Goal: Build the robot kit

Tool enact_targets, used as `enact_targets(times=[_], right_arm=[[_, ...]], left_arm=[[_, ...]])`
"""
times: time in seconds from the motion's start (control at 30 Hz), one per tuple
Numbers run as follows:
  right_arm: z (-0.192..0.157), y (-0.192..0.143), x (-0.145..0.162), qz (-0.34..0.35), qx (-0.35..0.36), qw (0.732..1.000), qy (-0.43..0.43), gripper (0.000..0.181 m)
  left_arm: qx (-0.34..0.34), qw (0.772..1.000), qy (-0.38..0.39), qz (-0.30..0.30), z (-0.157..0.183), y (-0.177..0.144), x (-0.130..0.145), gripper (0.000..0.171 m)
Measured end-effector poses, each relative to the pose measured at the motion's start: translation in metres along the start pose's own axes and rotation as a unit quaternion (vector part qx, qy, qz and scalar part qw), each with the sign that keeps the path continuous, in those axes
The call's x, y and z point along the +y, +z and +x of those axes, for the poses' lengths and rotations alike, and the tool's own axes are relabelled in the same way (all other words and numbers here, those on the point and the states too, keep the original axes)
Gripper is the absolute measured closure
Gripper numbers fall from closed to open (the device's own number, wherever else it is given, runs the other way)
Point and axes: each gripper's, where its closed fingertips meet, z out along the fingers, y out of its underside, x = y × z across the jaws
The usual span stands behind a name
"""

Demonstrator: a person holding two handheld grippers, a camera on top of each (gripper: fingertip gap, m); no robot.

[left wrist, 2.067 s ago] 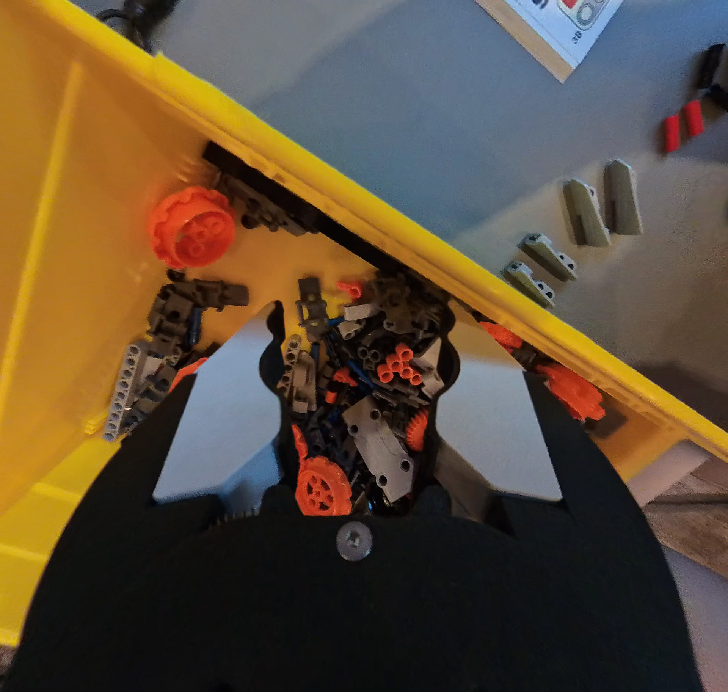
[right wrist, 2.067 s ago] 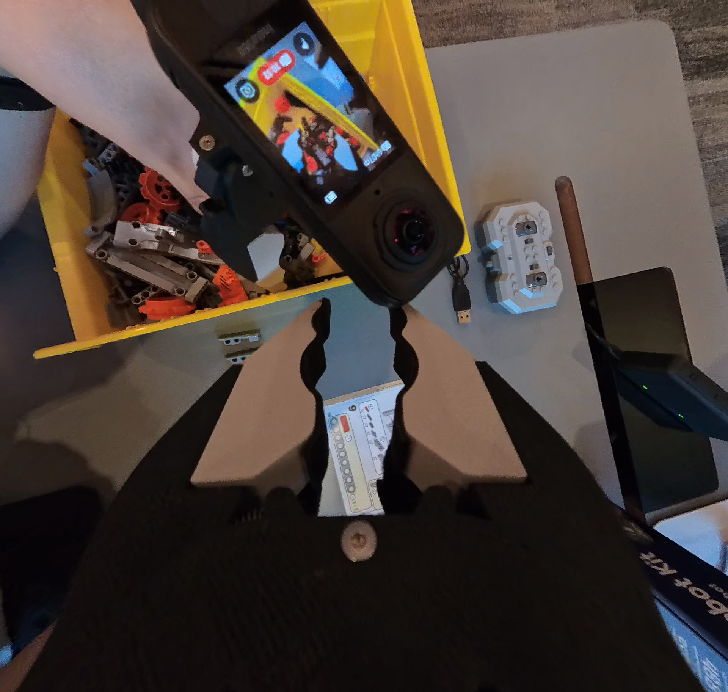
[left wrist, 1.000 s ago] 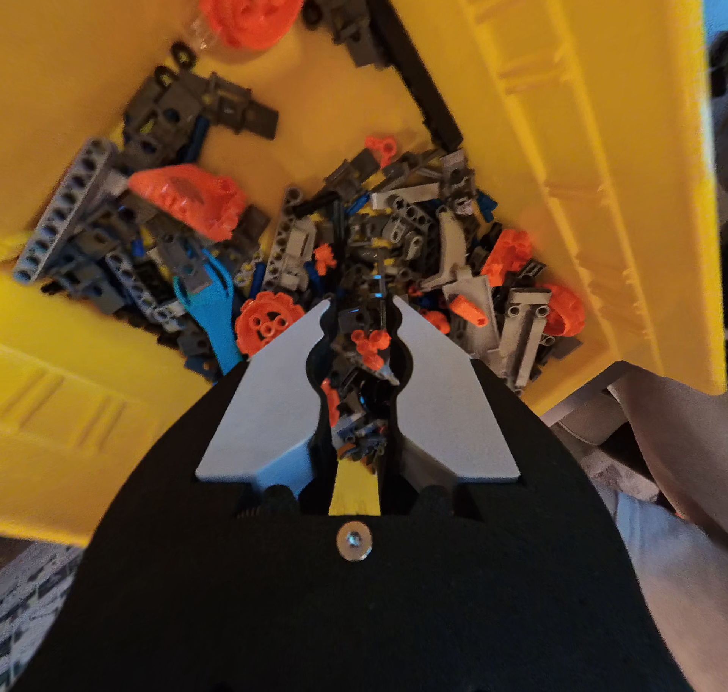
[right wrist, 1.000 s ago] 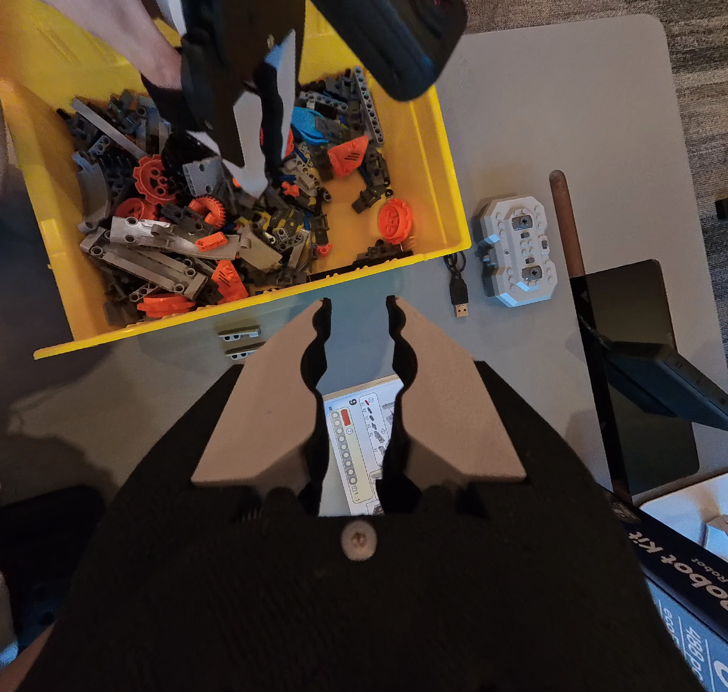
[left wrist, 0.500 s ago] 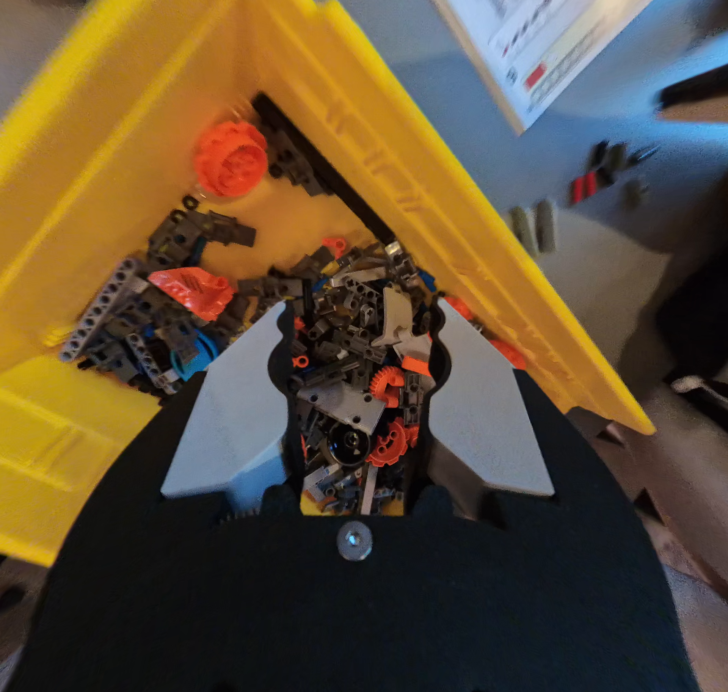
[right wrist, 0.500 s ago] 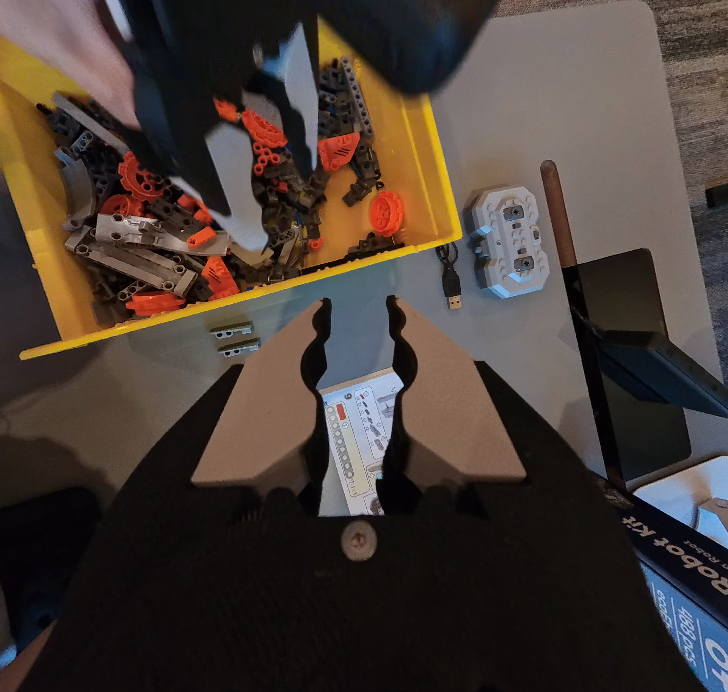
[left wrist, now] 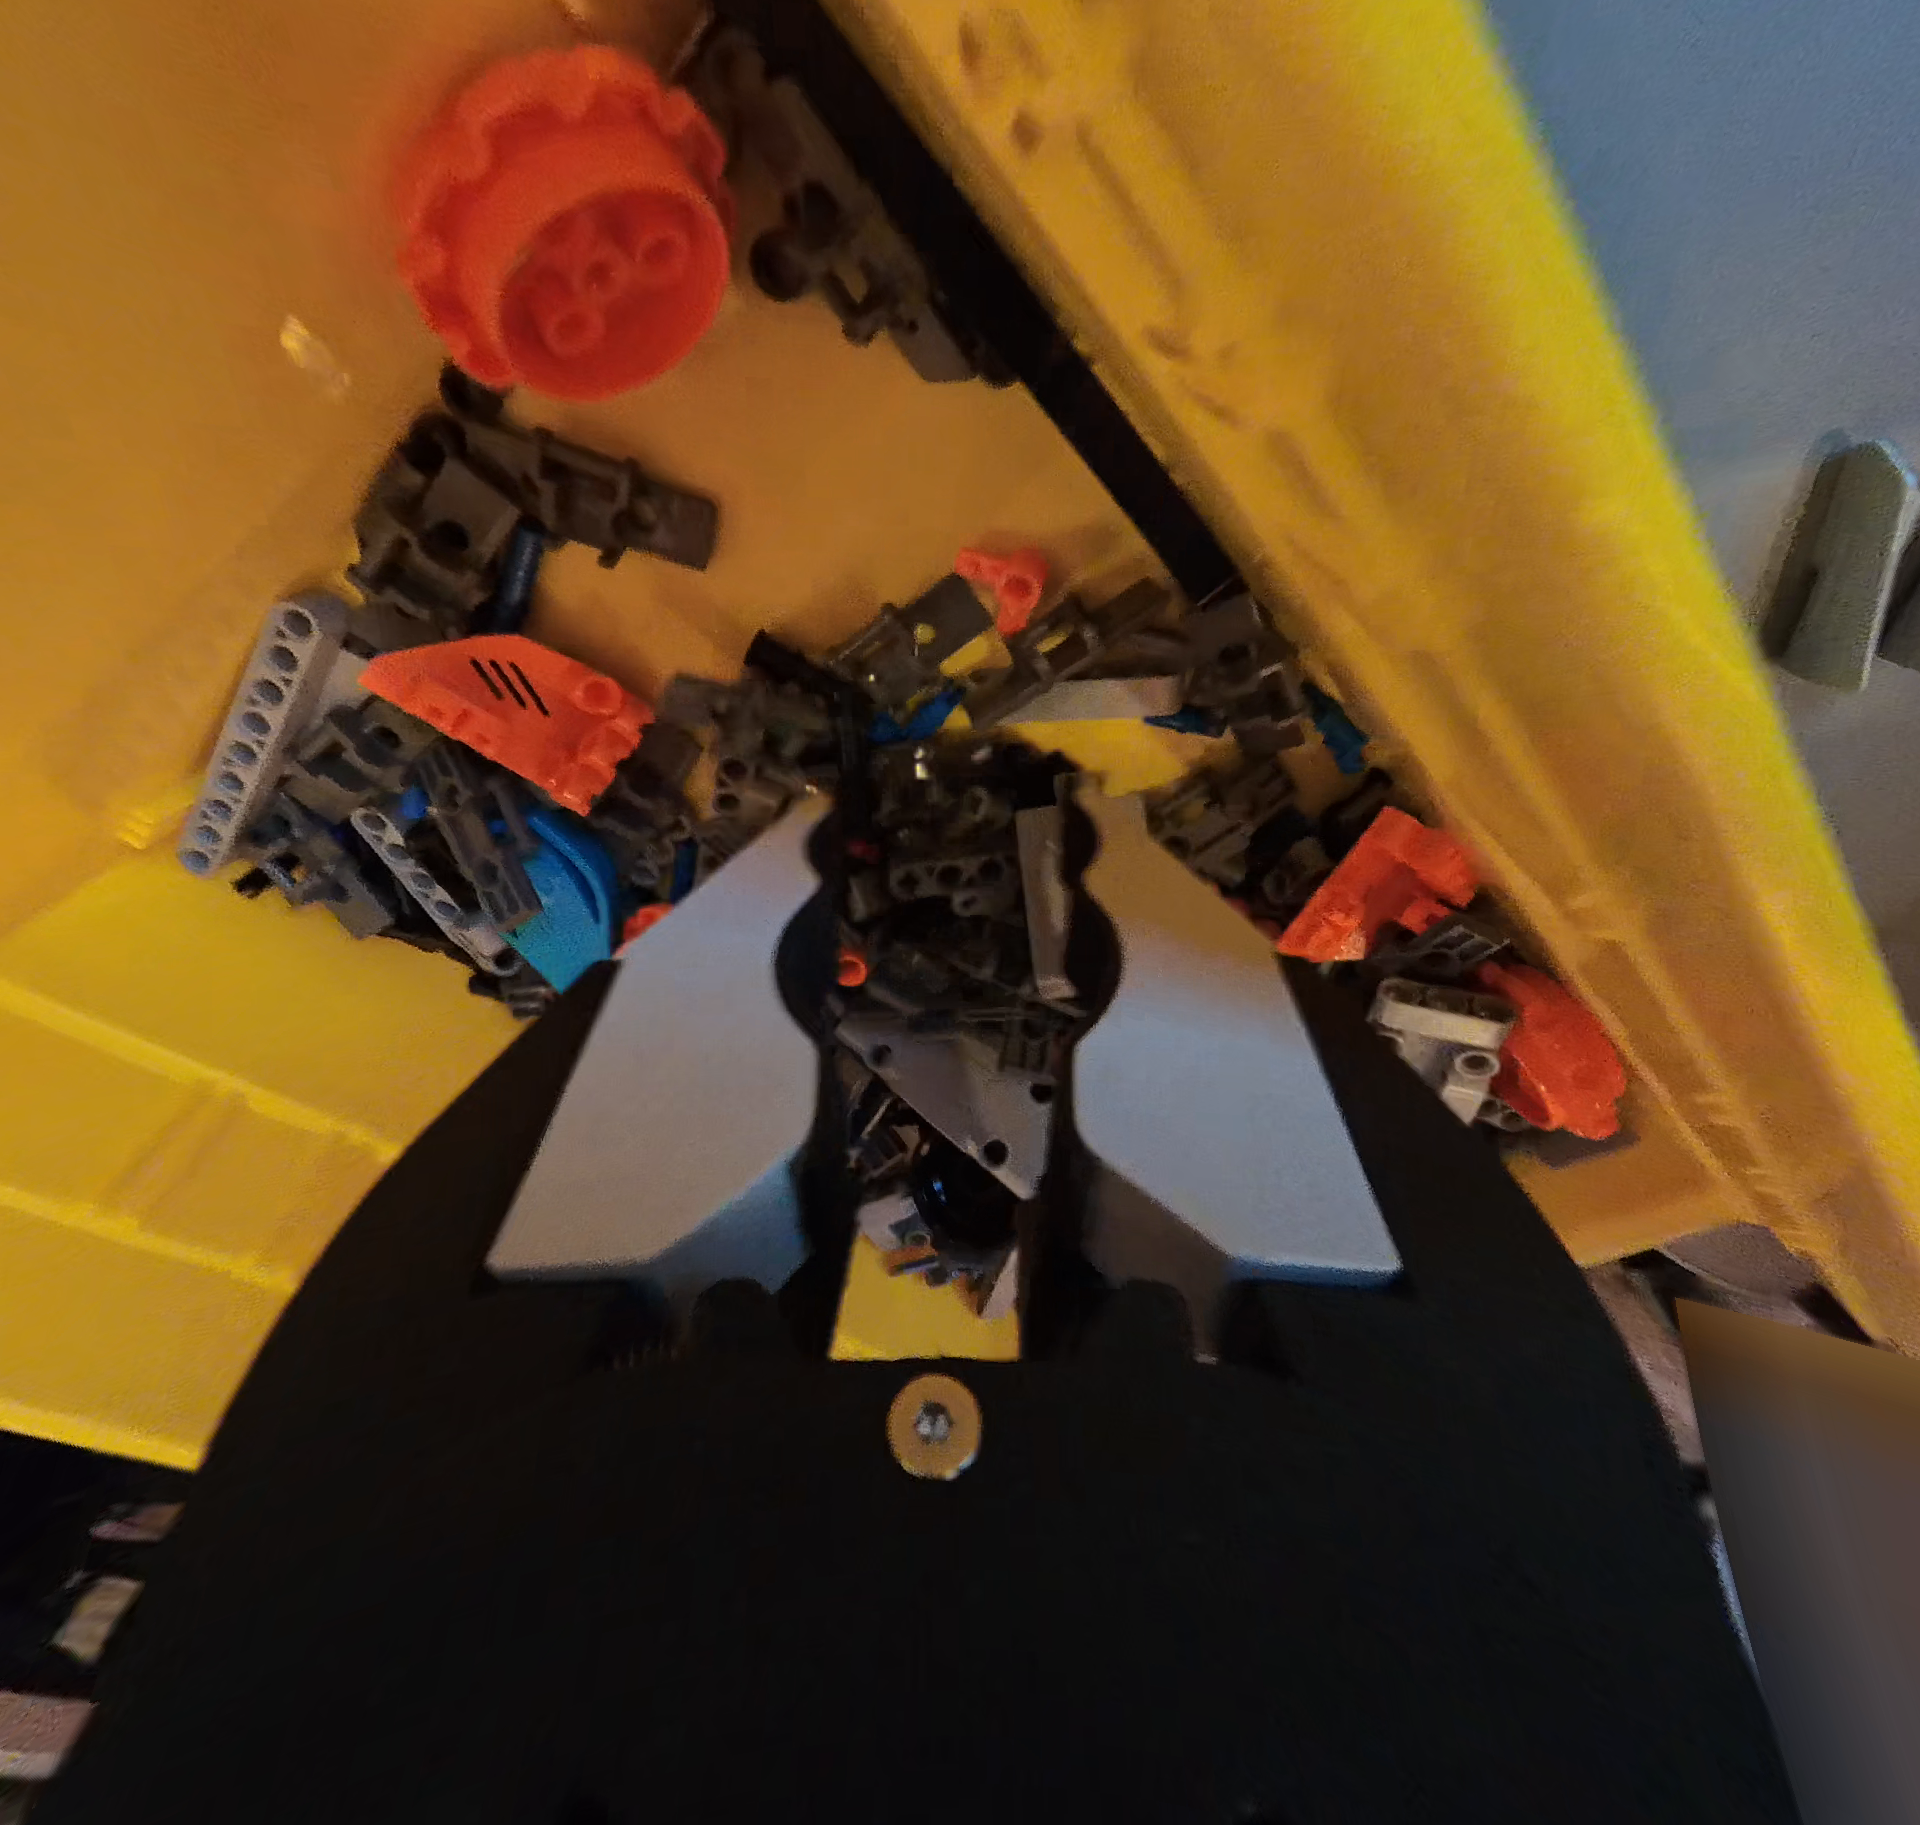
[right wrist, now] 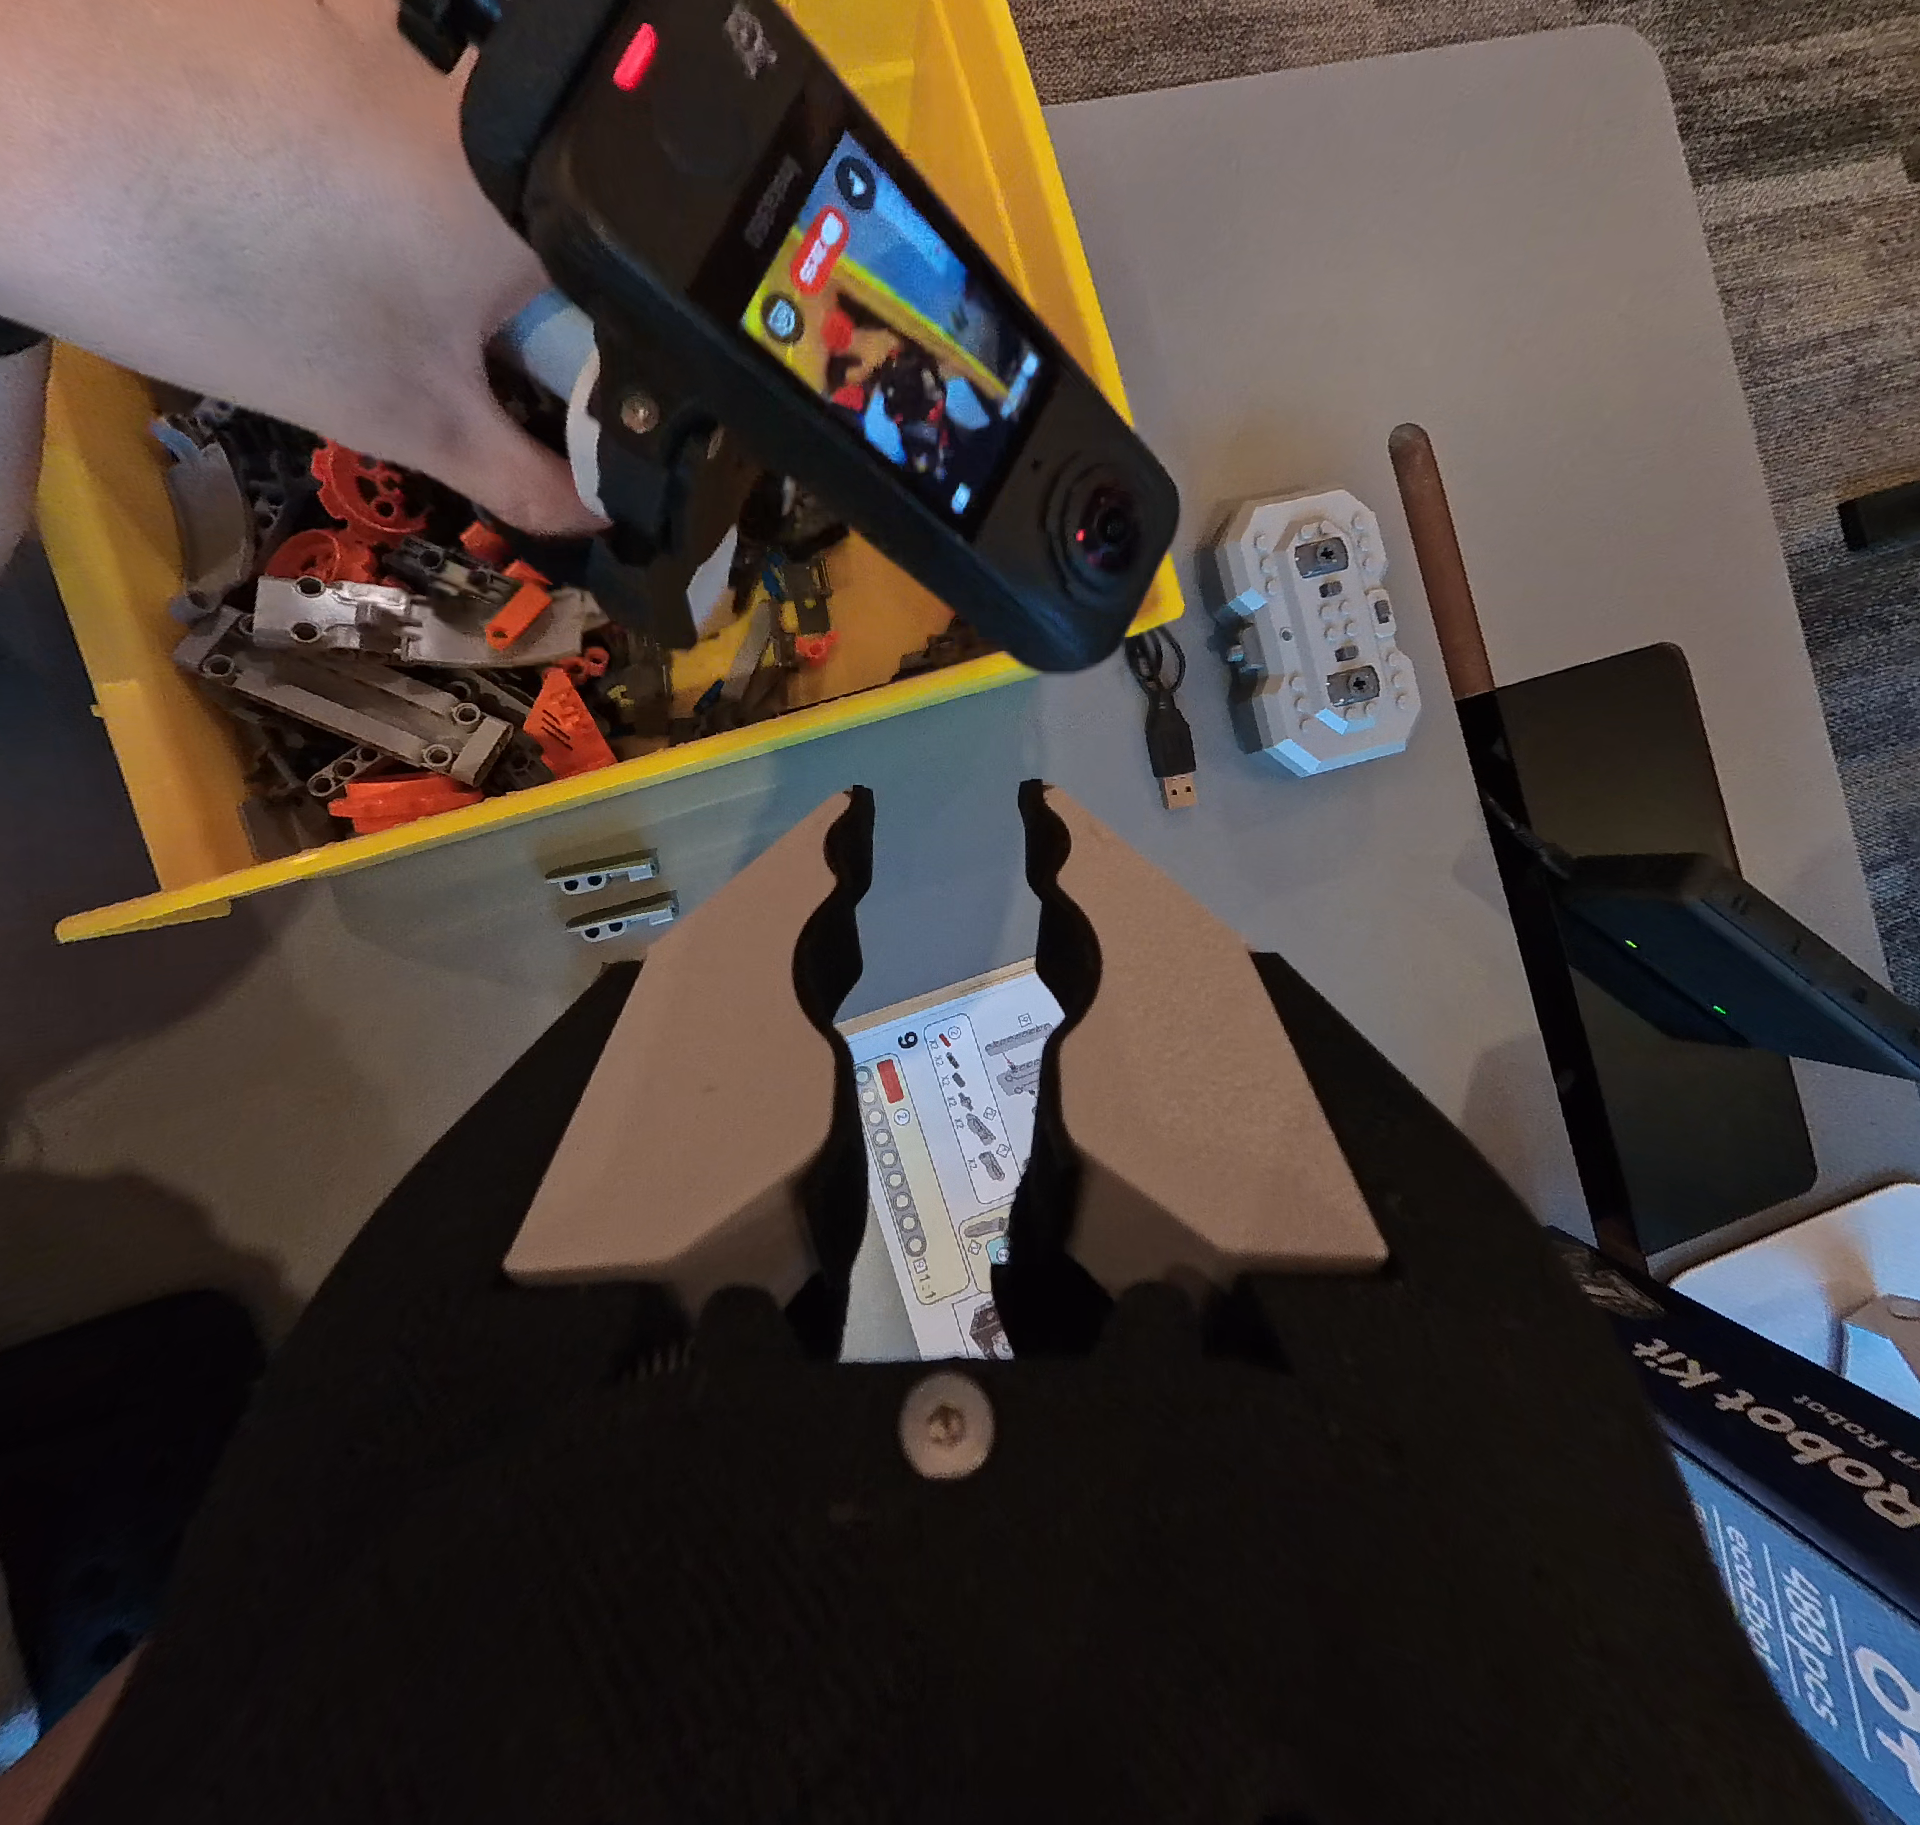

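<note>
My left gripper [left wrist: 956, 809] is low inside a yellow bin [left wrist: 1351, 425], open over a heap of dark grey, orange and blue building parts. A grey triangular panel [left wrist: 966, 1089] and small dark pieces lie between its jaws. An orange wheel [left wrist: 566, 227] lies farther in, and an orange panel [left wrist: 509, 726] and a light grey beam [left wrist: 260, 736] lie to the left. In the right wrist view a hand [right wrist: 260, 217] holds that gripper, with its black camera [right wrist: 810, 321], over the bin [right wrist: 135, 632]. My right gripper [right wrist: 942, 791] is slightly open and empty, above the grey table in front of the bin.
An instruction sheet [right wrist: 945, 1131] lies under my right gripper. Two small grey parts [right wrist: 613, 892] lie on the table beside the bin. To the right are a USB plug [right wrist: 1169, 736], a white hub block [right wrist: 1314, 622], a wooden rod [right wrist: 1439, 549], a black device [right wrist: 1662, 944] and a dark box [right wrist: 1818, 1515]. One gripper's finger ends stand about 20 centimeters off the other's. The white hub block [right wrist: 1314, 622] is about 20 centimeters from both grippers' fingertips.
My left gripper has dropped closer to the parts in the bin, and its jaws have narrowed since half a second ago. My right gripper has hardly moved.
</note>
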Motion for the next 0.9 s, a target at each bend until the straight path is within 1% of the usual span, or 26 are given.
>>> enact_targets(times=[0.13, 0.17, 0.2, 0.27, 0.37, 0.43, 0.57, 0.6, 0.63, 0.7, 0.73, 0.77, 0.8, 0.83, 0.87, 0.9], right_arm=[[0.000, 0.002, 0.001, -0.006, 0.001, 1.000, -0.001, 0.152], [0.000, 0.003, 0.001, -0.008, 0.001, 1.000, -0.001, 0.152], [0.000, 0.003, 0.002, -0.010, 0.002, 1.000, -0.001, 0.152], [0.000, 0.004, 0.002, -0.012, 0.003, 1.000, -0.002, 0.152], [0.000, 0.003, 0.002, -0.011, 0.004, 1.000, 0.000, 0.152], [0.001, 0.003, 0.003, -0.010, 0.004, 1.000, 0.001, 0.152], [0.002, 0.003, 0.003, -0.012, 0.005, 1.000, 0.003, 0.152], [0.002, 0.004, 0.003, -0.012, 0.005, 1.000, 0.002, 0.152], [0.002, 0.004, 0.003, -0.013, 0.005, 1.000, 0.002, 0.152], [0.002, 0.003, 0.003, -0.012, 0.004, 1.000, 0.002, 0.152], [0.002, 0.003, 0.003, -0.012, 0.005, 1.000, 0.002, 0.152], [0.002, 0.003, 0.003, -0.010, 0.005, 1.000, 0.002, 0.152], [0.002, 0.002, 0.003, -0.010, 0.006, 1.000, 0.003, 0.152], [0.003, 0.002, 0.003, -0.009, 0.006, 1.000, 0.003, 0.152], [0.003, 0.001, 0.004, -0.009, 0.006, 1.000, 0.004, 0.152], [0.003, 0.001, 0.004, -0.009, 0.006, 1.000, 0.004, 0.152]], left_arm=[[0.018, 0.999, -0.036, -0.003, -0.004, 0.000, 0.006, 0.139], [0.011, 0.999, -0.042, -0.005, -0.009, -0.001, 0.009, 0.162], [-0.013, 0.999, -0.045, -0.014, -0.019, -0.002, 0.015, 0.170], [-0.021, 0.998, -0.060, -0.026, -0.030, -0.002, 0.028, 0.170], [0.020, 0.995, -0.093, -0.018, -0.030, -0.004, 0.036, 0.170], [0.037, 0.994, -0.105, -0.012, -0.029, -0.006, 0.039, 0.170], [0.028, 0.992, -0.120, -0.006, -0.034, -0.013, 0.044, 0.170], [0.019, 0.993, -0.121, 0.003, -0.036, -0.017, 0.044, 0.168], [0.017, 0.993, -0.116, 0.020, -0.036, -0.021, 0.041, 0.158], [0.046, 0.992, -0.103, 0.064, -0.023, -0.033, 0.029, 0.138], [0.059, 0.990, -0.094, 0.087, -0.017, -0.040, 0.021, 0.123], [0.072, 0.988, -0.083, 0.111, -0.010, -0.045, 0.012, 0.114], [0.089, 0.985, -0.073, 0.125, -0.001, -0.048, 0.004, 0.113], [0.103, 0.985, -0.066, 0.121, 0.008, -0.047, 0.001, 0.111], [0.102, 0.988, -0.057, 0.099, 0.012, -0.040, 0.002, 0.109], [0.083, 0.993, -0.044, 0.071, 0.011, -0.031, 0.006, 0.110]])
